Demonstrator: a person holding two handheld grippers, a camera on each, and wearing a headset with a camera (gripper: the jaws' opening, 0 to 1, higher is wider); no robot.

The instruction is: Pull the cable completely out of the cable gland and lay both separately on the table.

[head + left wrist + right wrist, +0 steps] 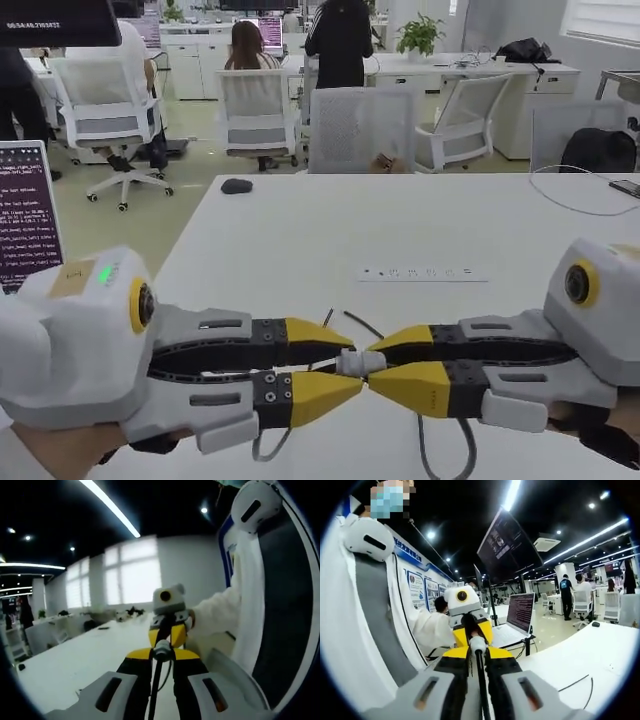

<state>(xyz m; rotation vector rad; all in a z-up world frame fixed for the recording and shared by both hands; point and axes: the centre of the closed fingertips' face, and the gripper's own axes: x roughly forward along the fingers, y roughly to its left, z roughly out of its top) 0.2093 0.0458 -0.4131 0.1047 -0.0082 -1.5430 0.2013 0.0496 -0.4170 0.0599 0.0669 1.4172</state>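
Observation:
My two grippers meet tip to tip above the white table (pixel 300 230). A small light-grey cable gland (pixel 351 362) sits between the yellow tips of my left gripper (pixel 356 365), which is shut on it. My right gripper (pixel 373 365) is shut on the dark cable (pixel 441 452) right beside the gland. The cable hangs in loops under both grippers and trails onto the table behind them. In the left gripper view the gland (pixel 163 650) sits at the tips of my left gripper (pixel 162 656), with the cable (pixel 155 690) running back between the jaws. The right gripper view shows the gland (pixel 477 644) and cable (pixel 481 690) likewise.
A white power strip (pixel 425 272) lies on the table beyond the grippers. A black mouse (pixel 236 186) sits at the far edge. A laptop screen (pixel 28 215) stands at the left. Office chairs (pixel 255 115) and people are behind the table.

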